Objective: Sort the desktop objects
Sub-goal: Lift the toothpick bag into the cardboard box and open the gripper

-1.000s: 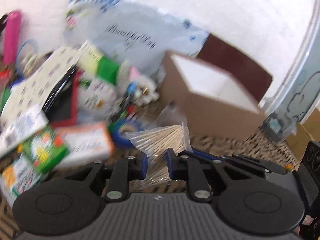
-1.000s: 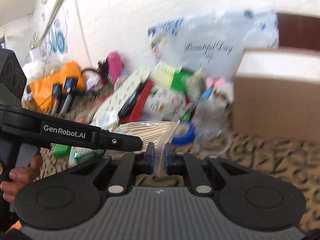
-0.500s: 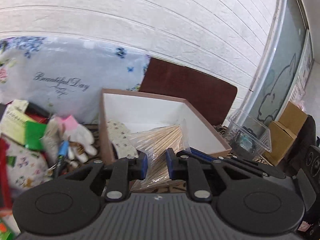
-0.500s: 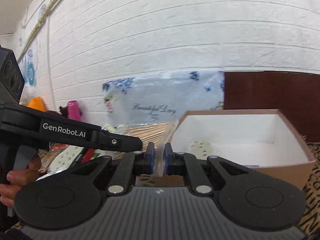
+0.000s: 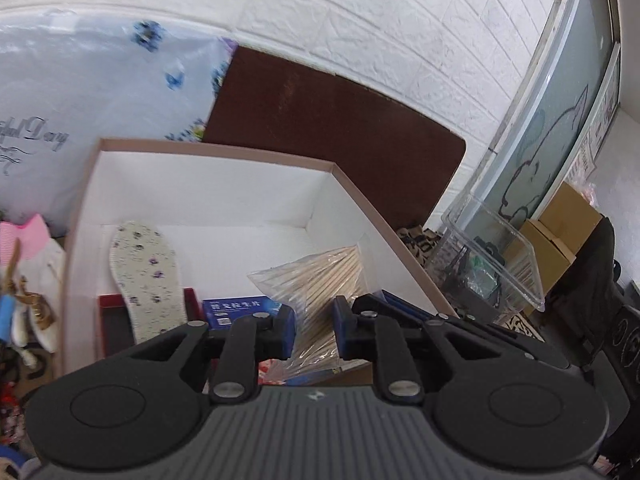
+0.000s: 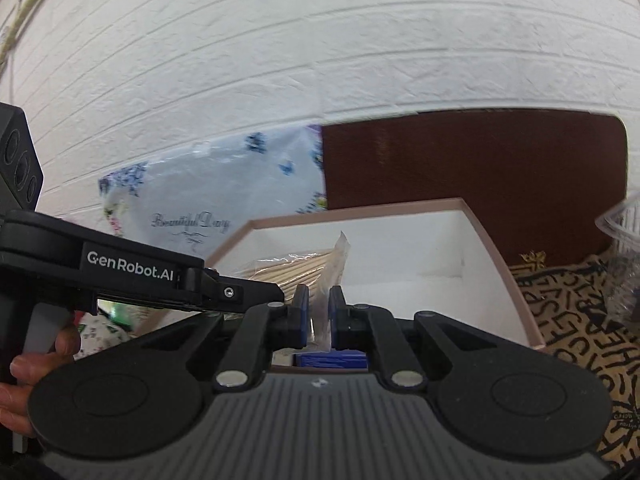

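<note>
Stick bag (image 5: 316, 280) clamped by both closed claws, left (image 5: 314, 332) and right (image 6: 318, 316), above box (image 5: 216, 148). Insole (image 5: 146, 272) already boxed; release pending; clutter left of box unsorted.

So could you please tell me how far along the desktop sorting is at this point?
Done: a floral insole, a red tray and a blue packet lie in the brown cardboard box. In hand: both the left gripper and right gripper clamp a clear bag of wooden sticks above it. Left: releasing it; clutter beside the box.
</note>
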`<control>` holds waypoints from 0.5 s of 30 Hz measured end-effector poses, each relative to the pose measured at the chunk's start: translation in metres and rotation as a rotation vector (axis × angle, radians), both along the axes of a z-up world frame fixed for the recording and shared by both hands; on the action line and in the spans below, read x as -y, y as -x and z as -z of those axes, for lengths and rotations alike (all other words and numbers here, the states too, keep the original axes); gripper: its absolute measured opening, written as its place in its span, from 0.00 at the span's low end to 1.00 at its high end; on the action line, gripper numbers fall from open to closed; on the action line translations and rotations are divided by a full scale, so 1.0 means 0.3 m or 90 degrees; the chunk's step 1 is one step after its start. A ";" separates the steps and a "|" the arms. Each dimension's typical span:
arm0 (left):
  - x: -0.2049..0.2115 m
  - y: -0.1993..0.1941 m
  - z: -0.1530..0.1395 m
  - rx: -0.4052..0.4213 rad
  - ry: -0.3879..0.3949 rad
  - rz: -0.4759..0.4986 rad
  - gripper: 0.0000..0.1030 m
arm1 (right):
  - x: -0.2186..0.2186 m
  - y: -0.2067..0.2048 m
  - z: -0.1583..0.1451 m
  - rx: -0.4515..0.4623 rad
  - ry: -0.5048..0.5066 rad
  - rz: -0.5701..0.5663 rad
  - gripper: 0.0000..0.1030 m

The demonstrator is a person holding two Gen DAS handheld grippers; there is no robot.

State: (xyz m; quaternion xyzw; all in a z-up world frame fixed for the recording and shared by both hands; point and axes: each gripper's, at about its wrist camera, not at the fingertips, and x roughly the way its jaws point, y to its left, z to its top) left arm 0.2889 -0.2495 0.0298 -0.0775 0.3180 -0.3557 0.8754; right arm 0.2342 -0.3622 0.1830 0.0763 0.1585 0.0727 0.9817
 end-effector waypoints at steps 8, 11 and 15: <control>0.120 -0.089 0.055 -0.034 -0.001 0.016 0.22 | 0.129 -0.067 0.059 -0.025 -0.021 0.036 0.10; 0.110 -0.101 0.066 -0.049 0.023 0.015 0.66 | 0.147 -0.072 0.074 -0.023 -0.013 0.039 0.11; 0.074 -0.098 0.056 -0.047 0.049 -0.019 0.90 | 0.155 -0.063 0.086 -0.012 -0.002 0.046 0.35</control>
